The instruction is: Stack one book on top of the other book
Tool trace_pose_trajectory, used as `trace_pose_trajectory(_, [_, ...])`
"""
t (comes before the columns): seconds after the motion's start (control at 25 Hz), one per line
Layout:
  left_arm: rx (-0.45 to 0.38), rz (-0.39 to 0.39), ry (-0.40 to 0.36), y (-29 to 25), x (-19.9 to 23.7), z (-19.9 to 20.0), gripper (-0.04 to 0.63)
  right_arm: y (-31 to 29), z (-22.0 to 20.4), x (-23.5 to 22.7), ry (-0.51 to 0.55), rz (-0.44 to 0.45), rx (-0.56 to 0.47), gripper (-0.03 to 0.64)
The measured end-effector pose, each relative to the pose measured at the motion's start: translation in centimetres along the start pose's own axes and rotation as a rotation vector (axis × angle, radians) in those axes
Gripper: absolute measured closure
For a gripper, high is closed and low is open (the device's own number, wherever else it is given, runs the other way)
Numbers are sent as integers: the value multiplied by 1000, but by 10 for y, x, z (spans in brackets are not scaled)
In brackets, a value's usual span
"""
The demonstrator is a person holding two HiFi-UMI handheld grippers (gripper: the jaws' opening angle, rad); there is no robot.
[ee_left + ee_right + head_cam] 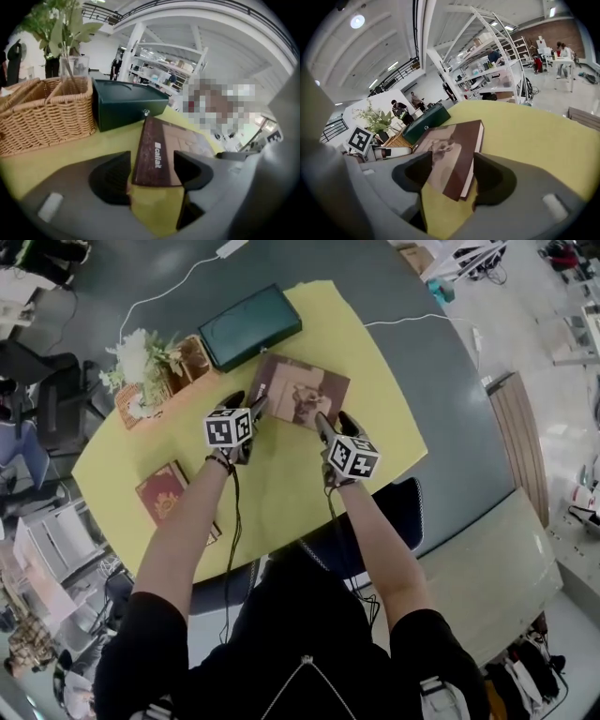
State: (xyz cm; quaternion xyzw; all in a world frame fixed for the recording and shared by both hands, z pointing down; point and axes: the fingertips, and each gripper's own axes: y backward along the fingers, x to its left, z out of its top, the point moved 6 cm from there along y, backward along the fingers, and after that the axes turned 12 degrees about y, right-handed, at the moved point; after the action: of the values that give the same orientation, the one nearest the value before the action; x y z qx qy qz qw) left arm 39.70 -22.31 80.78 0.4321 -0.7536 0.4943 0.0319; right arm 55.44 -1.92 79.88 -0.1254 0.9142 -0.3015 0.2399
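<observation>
A brown picture-cover book lies flat on the yellow cloth in the middle of the table. My left gripper stands open at the book's near left corner, and that corner lies between its jaws. My right gripper stands open at the near right corner, with the book's edge between its jaws. I see no pad pressing on the book. A second, red book lies on the cloth at the near left, away from both grippers.
A dark green box sits just behind the brown book. A wicker basket with a vase of flowers stands at the back left. A chair is at the table's near edge. White cables cross the grey tabletop.
</observation>
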Motion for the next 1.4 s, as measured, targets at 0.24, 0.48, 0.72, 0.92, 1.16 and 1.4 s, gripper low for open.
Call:
trace_pose_trajectory(0.24, [4,-20,48,-12,2,-6,294,-8,-8,-6,-11,-13,34,341])
trace_pose_trajectory(0.48, [-5,-43,26,-12,-2,-8,338,-10,-11,-7,10,-77,49,441])
trace_pose_trajectory(0.72, [-33,-56,13,12,-13,-16,348,7,-6,-1,50,-72,25,443])
trace_pose_trajectory(0.92, [-103,-20,38,67,-25,-34,351,36,2,21,126,-10,-1,443])
trace_pose_trajectory(1.16, [-174,45,105,143,-26,-72,356,64,-1,62,222,110,1,443])
trace_pose_trajectory(1.4, [-209,107,202,208,-13,-131,356,81,-25,107,310,231,37,445])
